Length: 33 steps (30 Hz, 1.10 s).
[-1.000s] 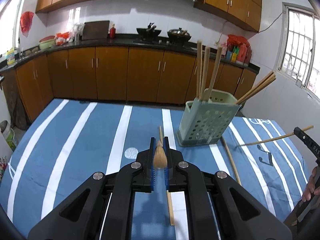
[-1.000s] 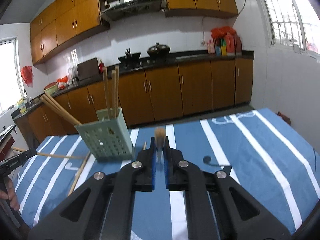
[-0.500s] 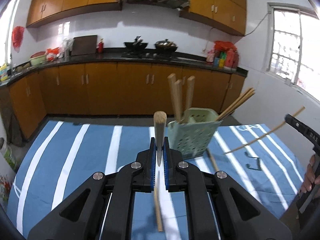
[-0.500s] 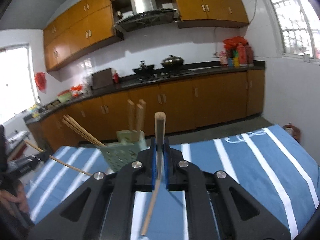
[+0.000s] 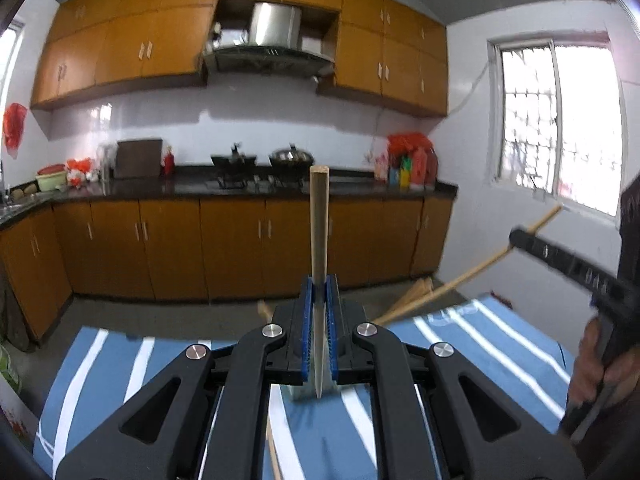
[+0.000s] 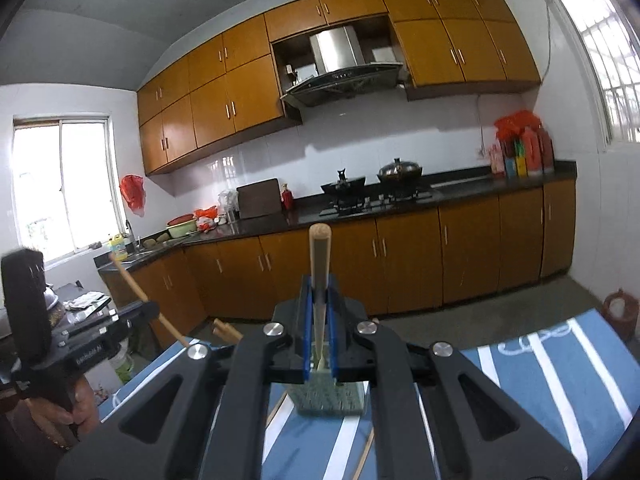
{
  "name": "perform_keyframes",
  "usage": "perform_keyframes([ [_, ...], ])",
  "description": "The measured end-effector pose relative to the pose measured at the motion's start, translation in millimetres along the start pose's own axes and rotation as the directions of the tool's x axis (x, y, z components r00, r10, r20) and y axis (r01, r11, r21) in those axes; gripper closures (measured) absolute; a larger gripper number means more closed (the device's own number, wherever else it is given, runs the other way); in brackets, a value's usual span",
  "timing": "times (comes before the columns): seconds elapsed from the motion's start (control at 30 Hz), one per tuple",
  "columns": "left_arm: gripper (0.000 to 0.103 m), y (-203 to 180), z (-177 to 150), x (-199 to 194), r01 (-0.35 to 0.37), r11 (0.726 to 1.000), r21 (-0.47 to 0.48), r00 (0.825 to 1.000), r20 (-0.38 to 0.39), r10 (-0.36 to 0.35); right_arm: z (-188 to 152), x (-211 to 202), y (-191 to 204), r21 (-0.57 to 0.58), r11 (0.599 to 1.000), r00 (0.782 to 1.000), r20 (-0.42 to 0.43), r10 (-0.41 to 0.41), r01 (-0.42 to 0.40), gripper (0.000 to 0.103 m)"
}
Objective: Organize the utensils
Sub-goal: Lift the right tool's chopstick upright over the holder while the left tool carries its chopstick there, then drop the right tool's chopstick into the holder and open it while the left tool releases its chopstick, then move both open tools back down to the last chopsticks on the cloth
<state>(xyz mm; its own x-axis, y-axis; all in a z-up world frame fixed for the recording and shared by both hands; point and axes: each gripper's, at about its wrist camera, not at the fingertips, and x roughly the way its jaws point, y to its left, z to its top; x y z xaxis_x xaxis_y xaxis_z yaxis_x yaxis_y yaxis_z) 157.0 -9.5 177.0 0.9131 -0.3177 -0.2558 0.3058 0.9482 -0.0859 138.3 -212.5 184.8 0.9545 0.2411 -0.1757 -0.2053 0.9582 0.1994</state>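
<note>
Pinched upright in the left claw (image 5: 319, 308): one pale wooden chopstick (image 5: 319, 224), blunt square butt at twelve o'clock, tapered tip hanging below the blue pads (image 5: 307, 320). Pinched the same way in the right claw (image 6: 319, 312): a second chopstick (image 6: 319, 264), round-ended, straight-grained, smooth and slim enough to pivot in a light grip. Seen through that claw's frame, at six o'clock of the stick: the green perforated holder (image 6: 332, 398) on the blue striped cloth (image 6: 560, 364) of the table, with other sticks' butts (image 6: 226, 330) poking out toward nine o'clock.

Judged best for the step in hand: carrying each stick over the holder's open mouth, keeping it near vertical, lowering tip first and letting go only once the tip is inside a compartment. Worth watching: crossing paths with the other claw, visible at three o'clock in the left view with its stick slanting across (image 5: 472, 276). Loose sticks on the cloth (image 5: 274, 456) yet to collect.
</note>
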Motion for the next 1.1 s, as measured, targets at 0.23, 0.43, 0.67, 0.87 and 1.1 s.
perform_keyframes([
  [0.23, 0.096, -6, 25, 30, -0.062, 0.997, -0.054, 0.992, 0.107, 0.067, 8, 42, 5, -0.035, 0.999, 0.998, -0.039, -0.043, 0.041, 0.095],
  [0.43, 0.096, -8, 8, 71, -0.097, 0.993, -0.061, 0.991, 0.086, 0.102, -1, 85, -1, -0.035, 0.997, 0.988, -0.139, -0.072, 0.068, 0.095],
  [0.67, 0.096, 2, -13, 98, -0.103, 0.991, -0.088, 0.995, 0.0, 0.103, -13, 113, -1, -0.05, 0.996, 0.975, -0.207, -0.082, 0.073, 0.095],
  [0.87, 0.095, 6, -17, 104, -0.095, 0.991, -0.097, 0.995, -0.045, 0.091, -20, 122, -4, -0.023, 0.997, 0.967, -0.243, -0.081, 0.078, 0.09],
  [1.1, 0.065, 12, -1, 86, -0.106, 0.988, -0.11, 0.994, 0.004, 0.107, -15, 104, -5, -0.007, 0.997, 0.977, -0.198, -0.078, 0.078, 0.083],
])
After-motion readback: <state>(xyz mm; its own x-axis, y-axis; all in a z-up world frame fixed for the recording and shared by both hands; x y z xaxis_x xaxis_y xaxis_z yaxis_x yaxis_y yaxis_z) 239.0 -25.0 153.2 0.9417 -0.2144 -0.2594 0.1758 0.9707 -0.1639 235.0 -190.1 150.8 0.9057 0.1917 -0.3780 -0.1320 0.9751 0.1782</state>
